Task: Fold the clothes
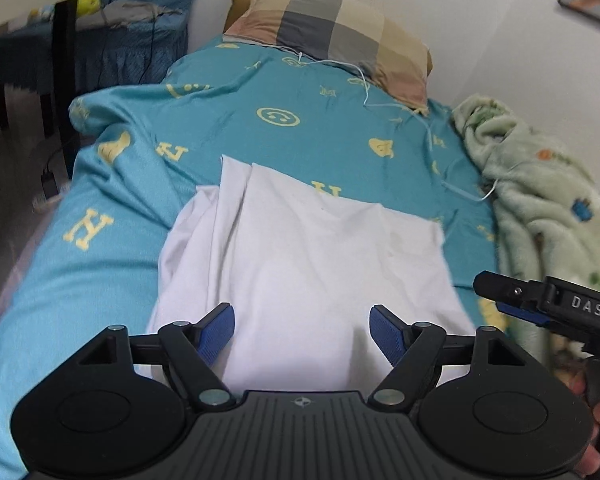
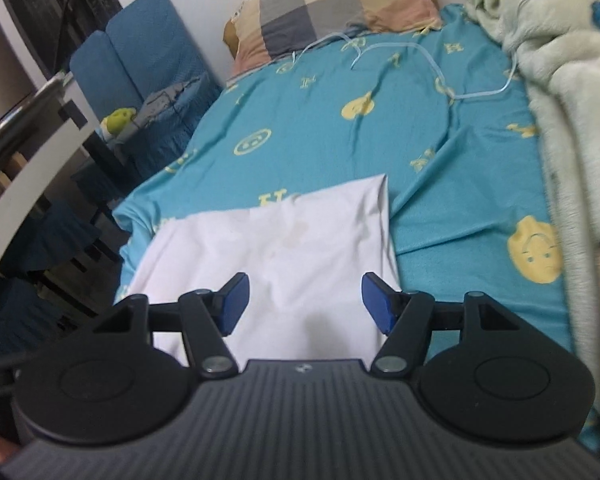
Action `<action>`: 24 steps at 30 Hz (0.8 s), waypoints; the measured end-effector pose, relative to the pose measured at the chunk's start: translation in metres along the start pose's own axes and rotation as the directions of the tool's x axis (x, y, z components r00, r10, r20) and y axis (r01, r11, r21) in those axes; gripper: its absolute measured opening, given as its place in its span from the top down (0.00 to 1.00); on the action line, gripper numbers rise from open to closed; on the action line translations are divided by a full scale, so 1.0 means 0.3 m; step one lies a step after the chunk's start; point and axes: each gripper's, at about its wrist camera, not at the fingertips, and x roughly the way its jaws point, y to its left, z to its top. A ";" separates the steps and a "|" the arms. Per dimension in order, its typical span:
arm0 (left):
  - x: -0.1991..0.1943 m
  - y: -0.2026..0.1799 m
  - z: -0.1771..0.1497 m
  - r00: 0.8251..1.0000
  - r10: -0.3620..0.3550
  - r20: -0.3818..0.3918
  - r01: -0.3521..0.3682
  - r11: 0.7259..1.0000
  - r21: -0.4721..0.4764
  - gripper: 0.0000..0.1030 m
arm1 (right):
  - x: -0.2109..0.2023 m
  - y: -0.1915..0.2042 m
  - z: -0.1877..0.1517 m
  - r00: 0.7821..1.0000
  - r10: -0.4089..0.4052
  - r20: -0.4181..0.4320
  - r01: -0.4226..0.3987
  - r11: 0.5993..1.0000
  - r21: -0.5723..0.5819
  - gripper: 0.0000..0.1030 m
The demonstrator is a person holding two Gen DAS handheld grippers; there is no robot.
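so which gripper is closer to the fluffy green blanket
Right. In the left wrist view, the right gripper reaches in at the white garment's right edge, beside the blanket. The left gripper hangs open over the garment's middle, farther from it.

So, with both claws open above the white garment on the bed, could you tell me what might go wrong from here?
1. The white garment lies uneven: a loose layer sticks out on its left side, so a further fold may come out skewed.
2. The left claw and right claw hover over the near edge; a pinch could also catch the teal bedsheet.
3. The white cord trails across the sheet beyond the garment and could snag.
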 end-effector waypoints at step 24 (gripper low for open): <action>0.203 0.223 -0.174 0.944 -0.326 -0.056 0.211 0.725 -0.656 0.19 | -0.002 -0.223 -0.196 0.979 0.199 -0.038 -0.146 0.820 0.553 0.36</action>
